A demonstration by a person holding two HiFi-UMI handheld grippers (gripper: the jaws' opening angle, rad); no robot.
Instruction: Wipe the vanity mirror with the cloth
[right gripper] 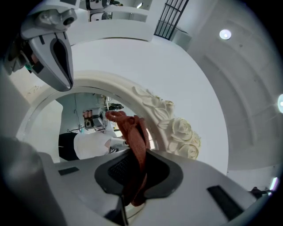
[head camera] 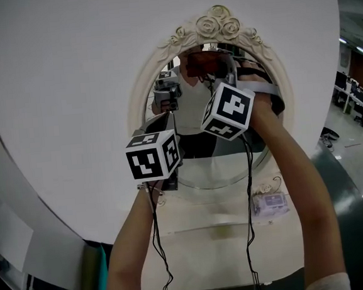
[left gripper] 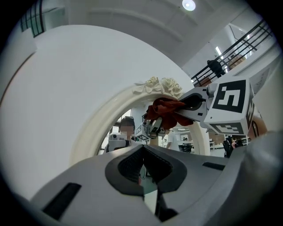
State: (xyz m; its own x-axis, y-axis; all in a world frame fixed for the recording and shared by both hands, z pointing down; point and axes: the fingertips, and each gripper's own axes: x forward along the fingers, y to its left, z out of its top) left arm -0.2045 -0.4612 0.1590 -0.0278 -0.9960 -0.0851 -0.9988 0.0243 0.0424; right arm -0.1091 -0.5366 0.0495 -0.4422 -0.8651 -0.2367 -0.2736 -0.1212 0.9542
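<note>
One rust-red cloth (right gripper: 135,132) is the working piece. It is pinched in the right claw (right gripper: 135,164), whose jaws are clamped on a fold so that a bunched end juts past the tips. It sits at the upper part of the vanity mirror (head camera: 145,81), just under the rose crest (head camera: 216,23); whether the cloth touches the glass I cannot tell. The left claw (left gripper: 142,161) has its jaws drawn together on nothing and waits low at the mirror's left rim. Wiping looks to be at its start, near the top. To do it well, I judge the bunched end should be pressed flat on the glass and swept in overlapping passes downward, so that fabric rather than hard jaw tips meets the surface. The raised cream frame curves close on all sides and the carved roses could snag the cloth. The open glass lies below and to the left. The white round panel (head camera: 56,89) behind and the worktop (head camera: 197,247) beneath leave room to withdraw.
</note>
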